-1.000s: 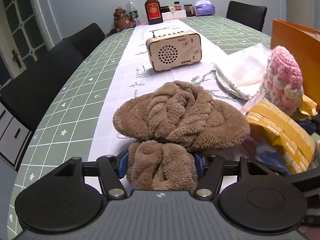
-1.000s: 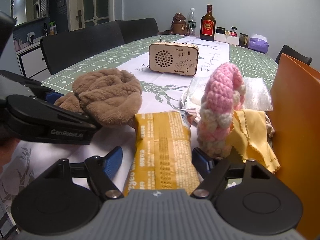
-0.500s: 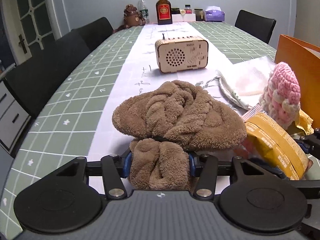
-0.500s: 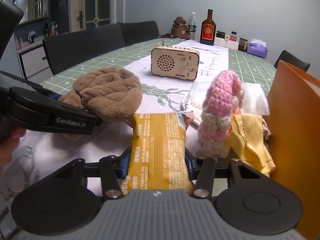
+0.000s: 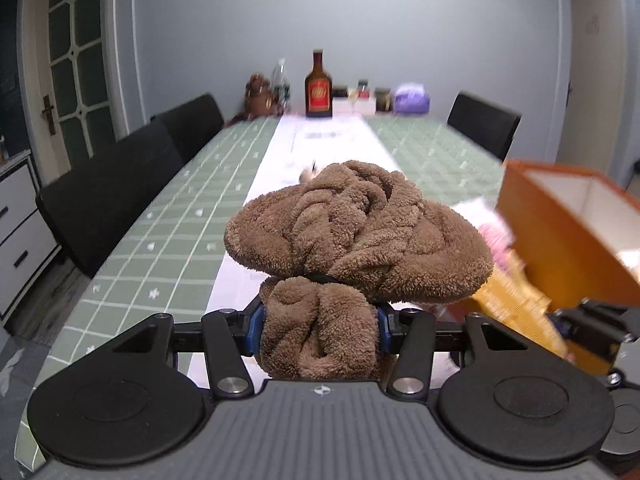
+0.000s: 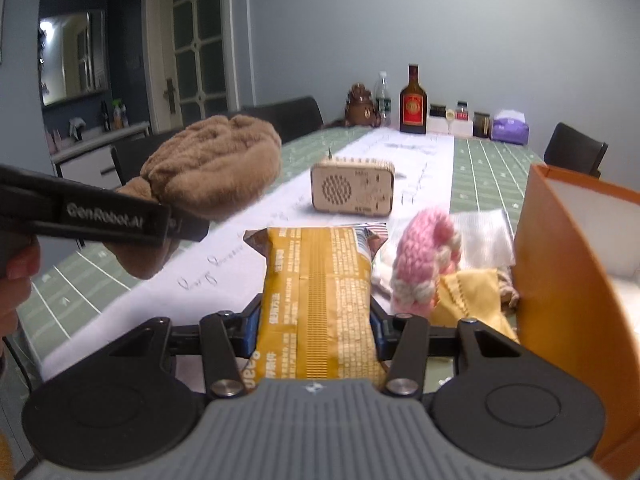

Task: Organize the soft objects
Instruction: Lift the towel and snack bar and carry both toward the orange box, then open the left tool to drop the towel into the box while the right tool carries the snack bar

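While left gripper [image 5: 319,330] clamps narrow end of brown plush towel bundle [image 5: 356,236], bundle hangs clear above green checked table [image 5: 168,232], orange box [image 5: 568,232] at right. Right wrist view: right gripper [image 6: 316,330] pinches yellow snack packet [image 6: 318,300]; pink knitted piece [image 6: 424,256] on table beside box.

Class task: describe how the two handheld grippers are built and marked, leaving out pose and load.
Both share one design. The left gripper and right gripper each have a ribbed grey body, black linkage arms with silver pivot screws, two round black discs and blue finger pads. The left's side reads GenRobot.AI in white.
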`<state>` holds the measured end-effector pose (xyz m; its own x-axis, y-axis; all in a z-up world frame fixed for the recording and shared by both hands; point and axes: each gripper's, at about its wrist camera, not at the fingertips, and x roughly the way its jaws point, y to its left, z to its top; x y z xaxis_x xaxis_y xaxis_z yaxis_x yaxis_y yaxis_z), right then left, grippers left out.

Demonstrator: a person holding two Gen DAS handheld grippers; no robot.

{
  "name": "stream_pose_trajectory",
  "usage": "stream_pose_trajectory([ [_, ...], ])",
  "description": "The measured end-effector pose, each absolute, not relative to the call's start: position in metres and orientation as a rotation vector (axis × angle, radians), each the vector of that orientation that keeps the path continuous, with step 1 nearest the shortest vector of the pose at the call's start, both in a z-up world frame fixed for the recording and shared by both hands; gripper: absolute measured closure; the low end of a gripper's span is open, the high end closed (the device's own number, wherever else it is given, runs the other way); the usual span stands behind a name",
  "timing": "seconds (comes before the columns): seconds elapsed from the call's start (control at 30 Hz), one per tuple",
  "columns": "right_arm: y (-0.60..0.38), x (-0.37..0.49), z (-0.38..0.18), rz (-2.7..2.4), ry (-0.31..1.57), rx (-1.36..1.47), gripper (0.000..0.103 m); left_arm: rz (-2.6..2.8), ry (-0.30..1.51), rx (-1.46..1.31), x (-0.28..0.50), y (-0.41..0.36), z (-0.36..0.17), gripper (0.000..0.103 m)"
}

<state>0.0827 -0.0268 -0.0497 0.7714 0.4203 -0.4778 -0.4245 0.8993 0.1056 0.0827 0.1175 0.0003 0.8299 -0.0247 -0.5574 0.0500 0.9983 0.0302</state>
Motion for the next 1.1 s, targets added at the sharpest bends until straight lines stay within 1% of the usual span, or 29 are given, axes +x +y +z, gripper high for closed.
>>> stream_pose_trajectory([
  [0.27, -0.062, 0.061, -0.017, 0.459, 0.405, 0.098, 0.053, -0.045, 0.478, 0.007, 0.073, 0.111, 0.039, 0.044],
  [0.37, -0.081, 0.049, -0.002, 0.419, 0.326, 0.129, 0.053, -0.044, 0.446, -0.003, 0.076, 0.106, 0.052, 0.044],
  [0.5, -0.117, 0.033, 0.021, 0.342, 0.226, 0.137, 0.053, -0.077, 0.401, 0.01, 0.078, 0.093, 0.065, 0.044],
  [0.67, -0.164, 0.018, 0.042, 0.236, 0.186, 0.099, 0.053, -0.11, 0.35, 0.05, 0.085, 0.064, 0.075, 0.044],
  [0.93, -0.215, 0.01, 0.05, 0.067, 0.171, 0.03, 0.053, -0.232, 0.357, 0.059, 0.107, 0.004, 0.074, 0.044],
  [1.0, -0.222, 0.012, 0.048, 0.03, 0.154, 0.016, 0.053, -0.291, 0.384, 0.039, 0.114, -0.015, 0.07, 0.044],
  [1.1, -0.236, 0.019, 0.045, 0.006, 0.179, 0.015, 0.053, -0.368, 0.437, 0.036, 0.127, -0.047, 0.058, 0.044],
])
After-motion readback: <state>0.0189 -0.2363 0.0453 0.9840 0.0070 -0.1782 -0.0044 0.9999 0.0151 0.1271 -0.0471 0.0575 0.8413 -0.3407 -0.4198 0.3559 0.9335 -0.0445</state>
